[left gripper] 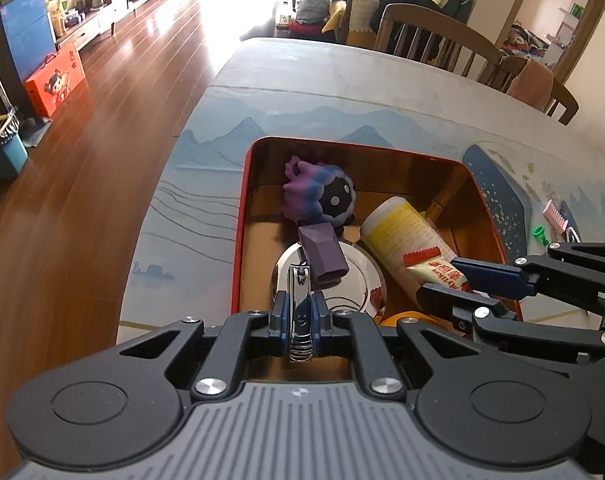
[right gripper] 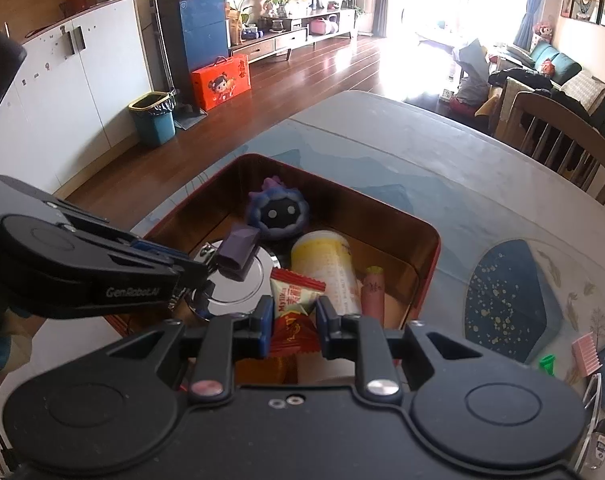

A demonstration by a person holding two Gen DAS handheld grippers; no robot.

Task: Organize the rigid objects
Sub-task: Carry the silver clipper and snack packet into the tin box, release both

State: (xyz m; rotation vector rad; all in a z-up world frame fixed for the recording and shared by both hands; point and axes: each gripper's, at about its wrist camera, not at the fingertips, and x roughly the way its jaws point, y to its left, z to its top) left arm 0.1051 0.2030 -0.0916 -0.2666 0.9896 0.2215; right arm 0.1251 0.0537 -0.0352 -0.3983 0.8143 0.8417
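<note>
2 grippers (left gripper: 299,304) (right gripper: 292,316) hover over a tin (left gripper: 238,216) on the mountain-print table (left gripper: 302,92).

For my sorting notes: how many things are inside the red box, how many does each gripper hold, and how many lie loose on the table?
Inside the red box: 3 (purple toy, steel lid, yellow tube)
Left gripper: 1 (nail clipper with purple block)
Right gripper: 1 (snack packet)
Loose on the table: 2 (pink comb, green piece)
Total: 7

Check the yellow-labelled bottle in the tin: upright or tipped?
Tipped: the bottle lies on its side inside the red tin, cap end toward the far wall.
</note>
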